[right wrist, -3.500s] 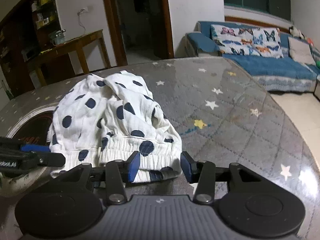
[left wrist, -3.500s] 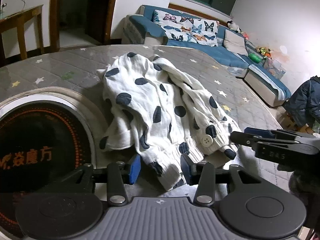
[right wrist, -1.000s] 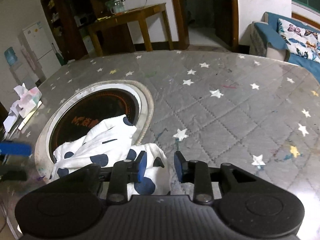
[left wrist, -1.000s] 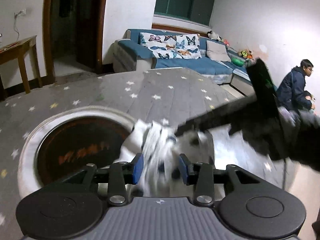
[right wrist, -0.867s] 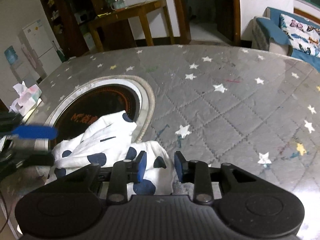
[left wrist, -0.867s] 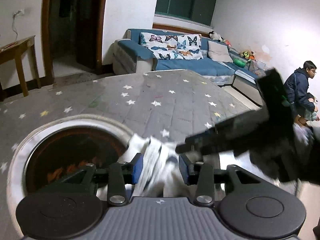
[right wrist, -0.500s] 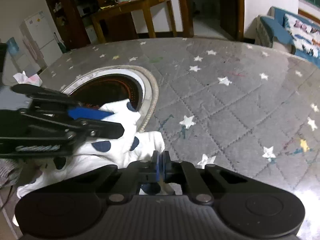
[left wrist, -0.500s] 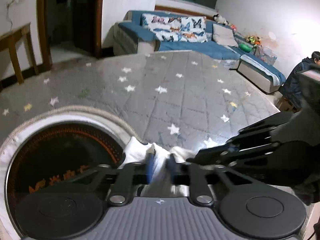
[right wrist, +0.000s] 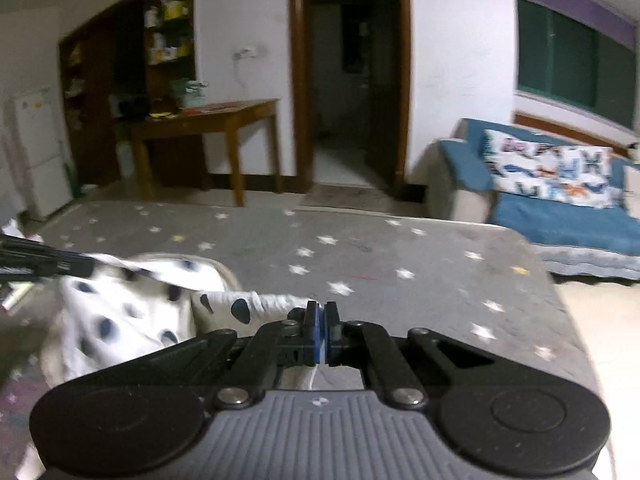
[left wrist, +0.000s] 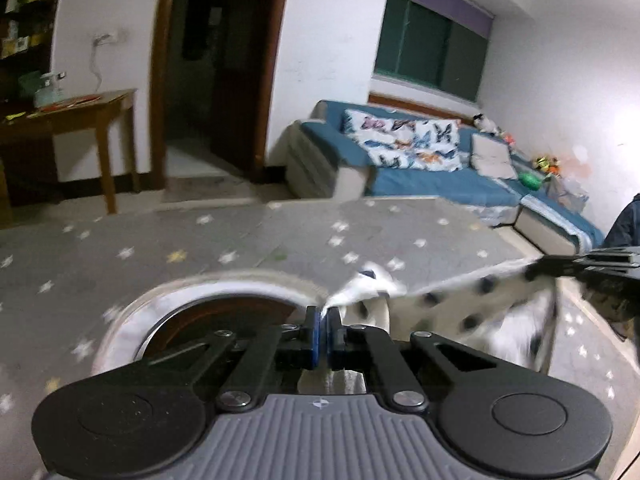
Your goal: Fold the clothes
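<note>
Left gripper [left wrist: 322,322] jaws clamped on an edge of the white polka-dot garment [left wrist: 452,304]; right gripper [right wrist: 321,322] jaws clamped on another edge of it [right wrist: 248,306]. The cloth is stretched in a line between the two, lifted over the near part of the star-patterned grey worktop [left wrist: 248,236], rest of it sagging down beside the round inset cooker ring [left wrist: 224,292]. Blue sofa [left wrist: 436,176] far right, wooden side table [right wrist: 216,114] far left.
</note>
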{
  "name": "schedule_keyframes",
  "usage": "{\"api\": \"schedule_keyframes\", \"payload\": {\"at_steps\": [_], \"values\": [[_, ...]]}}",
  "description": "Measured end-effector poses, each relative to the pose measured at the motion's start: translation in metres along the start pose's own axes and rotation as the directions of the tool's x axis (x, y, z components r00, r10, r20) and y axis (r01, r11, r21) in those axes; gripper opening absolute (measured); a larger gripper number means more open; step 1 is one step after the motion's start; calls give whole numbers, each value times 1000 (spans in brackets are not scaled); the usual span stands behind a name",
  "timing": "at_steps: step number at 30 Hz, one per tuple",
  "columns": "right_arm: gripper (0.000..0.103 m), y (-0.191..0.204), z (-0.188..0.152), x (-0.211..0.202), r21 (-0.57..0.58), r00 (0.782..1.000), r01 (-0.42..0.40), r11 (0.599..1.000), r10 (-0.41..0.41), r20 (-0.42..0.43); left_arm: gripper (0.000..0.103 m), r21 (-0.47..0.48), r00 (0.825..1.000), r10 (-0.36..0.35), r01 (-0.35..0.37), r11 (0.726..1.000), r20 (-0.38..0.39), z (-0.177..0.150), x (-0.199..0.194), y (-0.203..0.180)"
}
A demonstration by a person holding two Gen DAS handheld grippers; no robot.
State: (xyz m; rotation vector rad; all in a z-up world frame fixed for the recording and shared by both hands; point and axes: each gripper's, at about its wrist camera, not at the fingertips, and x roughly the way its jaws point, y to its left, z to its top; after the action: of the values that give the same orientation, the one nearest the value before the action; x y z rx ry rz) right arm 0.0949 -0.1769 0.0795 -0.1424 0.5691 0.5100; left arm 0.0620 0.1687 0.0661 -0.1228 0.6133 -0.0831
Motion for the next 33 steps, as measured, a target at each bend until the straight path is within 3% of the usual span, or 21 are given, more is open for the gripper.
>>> {"api": "schedule_keyframes", "payload": {"at_steps": [4, 8, 10, 16, 24, 31, 32, 33], "values": [[3, -5, -23, 6, -42, 988, 54, 998, -60, -144, 4, 60, 988, 99, -92, 994, -122, -30, 6, 13], [8, -11, -35, 18, -48, 974, 41, 998, -51, -223, 9, 55, 974, 123, -115, 992, -193, -43, 16, 21], [13, -12, -31, 19, -39, 977, 41, 998, -48, -209, 11, 51, 975, 131, -124, 991, -181, -40, 16, 22], [17, -9, -9, 46, -22, 982, -28, 999, 24, -189, 31, 112, 987, 113, -101, 989, -114, -14, 26, 5], [19, 7, -5, 88, 7, 965, -132, 991, 130, -229, 43, 255, 976, 65, -10, 967, -209, -12, 87, -32], [24, 12, 7, 121, 15, 960, -113, 993, 113, -257, 45, 275, 958, 88, -11, 961, -271, -20, 122, -32], [24, 12, 8, 126, 18, 960, -103, 994, 104, -260, 43, 280, 957, 95, -15, 960, -275, -22, 126, -31], [24, 11, 9, 132, 13, 961, -84, 996, 84, -262, 32, 285, 955, 102, -19, 958, -279, -24, 130, -30]]}}
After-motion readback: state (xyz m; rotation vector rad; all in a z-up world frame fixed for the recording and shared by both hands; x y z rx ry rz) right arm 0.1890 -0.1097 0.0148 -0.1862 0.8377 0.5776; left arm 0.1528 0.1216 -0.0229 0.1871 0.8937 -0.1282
